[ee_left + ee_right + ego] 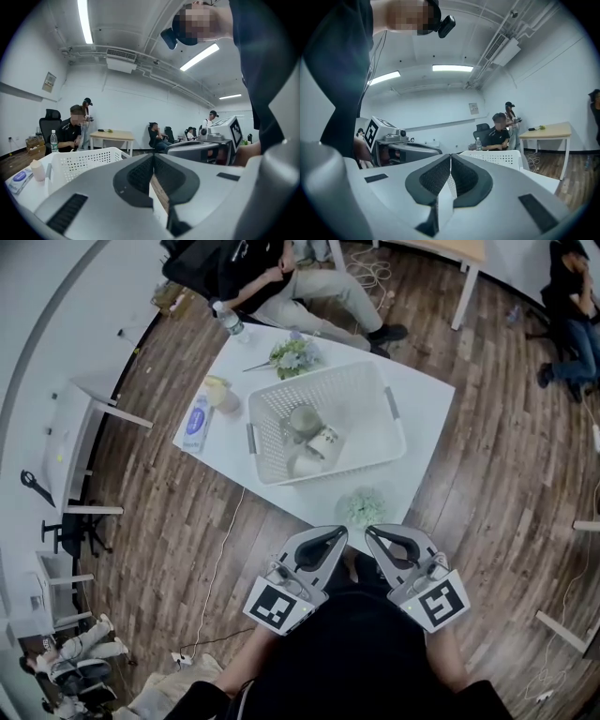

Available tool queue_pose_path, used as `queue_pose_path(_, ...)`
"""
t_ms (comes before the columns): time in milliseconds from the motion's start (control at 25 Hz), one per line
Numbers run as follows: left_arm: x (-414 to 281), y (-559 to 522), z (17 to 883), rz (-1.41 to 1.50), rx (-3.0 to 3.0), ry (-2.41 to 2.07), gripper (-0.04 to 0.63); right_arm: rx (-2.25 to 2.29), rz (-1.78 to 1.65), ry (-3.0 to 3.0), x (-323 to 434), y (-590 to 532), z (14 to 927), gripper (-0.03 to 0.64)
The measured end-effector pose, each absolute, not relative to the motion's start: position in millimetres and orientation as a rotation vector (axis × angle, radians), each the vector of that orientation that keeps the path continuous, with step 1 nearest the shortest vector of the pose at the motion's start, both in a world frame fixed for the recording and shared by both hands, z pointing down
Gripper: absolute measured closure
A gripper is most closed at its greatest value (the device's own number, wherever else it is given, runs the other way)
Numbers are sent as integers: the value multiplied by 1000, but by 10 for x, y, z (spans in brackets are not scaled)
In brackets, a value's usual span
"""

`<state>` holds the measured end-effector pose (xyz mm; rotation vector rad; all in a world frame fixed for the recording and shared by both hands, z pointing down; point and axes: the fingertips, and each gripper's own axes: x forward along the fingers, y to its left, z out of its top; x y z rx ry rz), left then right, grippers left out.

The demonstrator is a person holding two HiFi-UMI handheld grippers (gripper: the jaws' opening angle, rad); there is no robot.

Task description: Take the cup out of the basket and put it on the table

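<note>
Just off the near edge of the table (424,404), the left gripper (336,535) and the right gripper (373,534) are pressed together and empty, the cup (325,442) lies in the basket (319,379) at the table's middle, so the step seems the approach, and next one gripper must spread over the cup.

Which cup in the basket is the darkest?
The greyish-green cup at the back of the basket; the patterned cup and the front cup are white.

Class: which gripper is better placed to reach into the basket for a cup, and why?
Left, narrowly: the cups sit in the basket's left half, more in line with the left gripper than the right gripper. Both pairs of jaws are shut.
</note>
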<state>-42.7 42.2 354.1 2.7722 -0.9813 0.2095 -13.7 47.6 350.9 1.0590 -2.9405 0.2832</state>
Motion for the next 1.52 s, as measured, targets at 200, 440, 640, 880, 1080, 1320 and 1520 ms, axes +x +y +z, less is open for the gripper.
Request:
queue_pose_path(200,-520,299,3578,279,2756,-1032,586,1060,304,-2959,-83,416,3517,592)
queue_pose_path(440,-709,-46,3637,432,2811,-1090,586,1154,313,-2924,77,351,3536,591)
queue_pose_path(640,-910,-430,3716,625,2898,-1084,585,1265,310,-2879,201,341,3532,591)
queue_pose_path(880,-1043,-948,3901,803,2966,-965,581,1452,323,-2777,324,288,3524,591)
queue_pose_path(1080,-1037,-1308,4158,971,3001,-835,492,1605,341,-2667,374,302,3566,591)
queue_pose_path(1320,-1040,-1741,4399,1092,2989,-806,439,1740,342,-2576,329,333,3547,591)
queue_pose_path(1520,-1085,-2022,4825,1286,2858,-757,427,1852,327,-2508,299,356,3528,591)
